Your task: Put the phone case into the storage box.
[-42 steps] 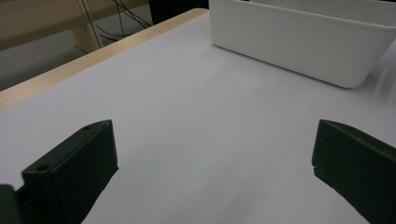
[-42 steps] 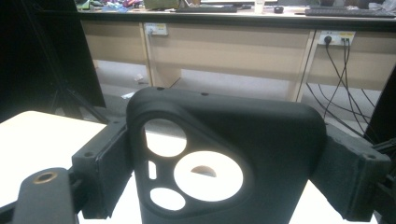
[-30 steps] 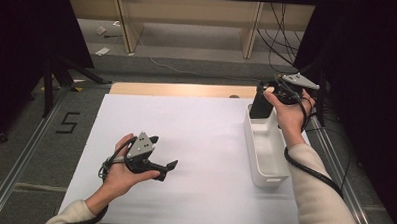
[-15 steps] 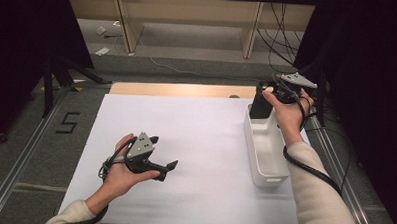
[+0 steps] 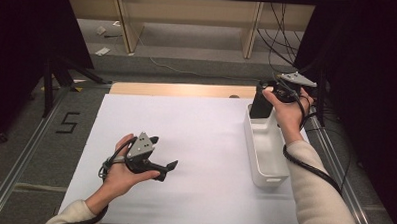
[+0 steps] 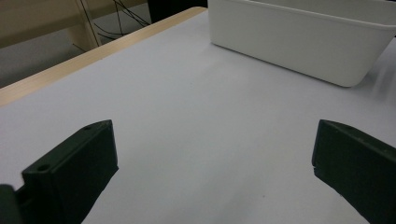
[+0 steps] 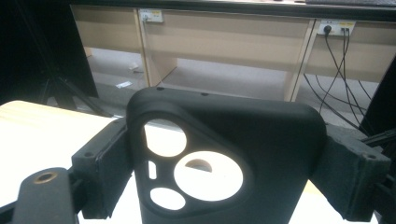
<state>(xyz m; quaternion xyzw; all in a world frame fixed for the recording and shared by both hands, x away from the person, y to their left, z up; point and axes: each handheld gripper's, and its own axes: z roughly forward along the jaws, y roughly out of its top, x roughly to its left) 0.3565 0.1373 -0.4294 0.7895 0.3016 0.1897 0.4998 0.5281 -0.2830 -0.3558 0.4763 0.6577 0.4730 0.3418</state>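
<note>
A black phone case [image 5: 260, 105] with round camera cut-outs stands upright over the far end of the white bin [image 5: 275, 180]. My right gripper [image 5: 266, 91] is shut on it from the right side. In the right gripper view the case [image 7: 266, 140] sits pressed between both pads, its camera openings facing the lens. My left gripper [image 5: 164, 152] rests in a hand low over the white table sheet [image 5: 206, 132] at the near left, jaws open and nothing between them. The left gripper view has the open left gripper [image 6: 215, 158] over bare sheet and the bin [image 6: 299, 42] beyond.
A wooden strip [image 5: 182, 90] runs along the sheet's far edge. Behind the table are a wooden shelf unit [image 5: 189, 21] and hanging cables [image 5: 284, 40]. Metal rails [image 5: 19, 161] border both sides, and a sleeve [image 5: 318, 201] with a cable lies beside the bin.
</note>
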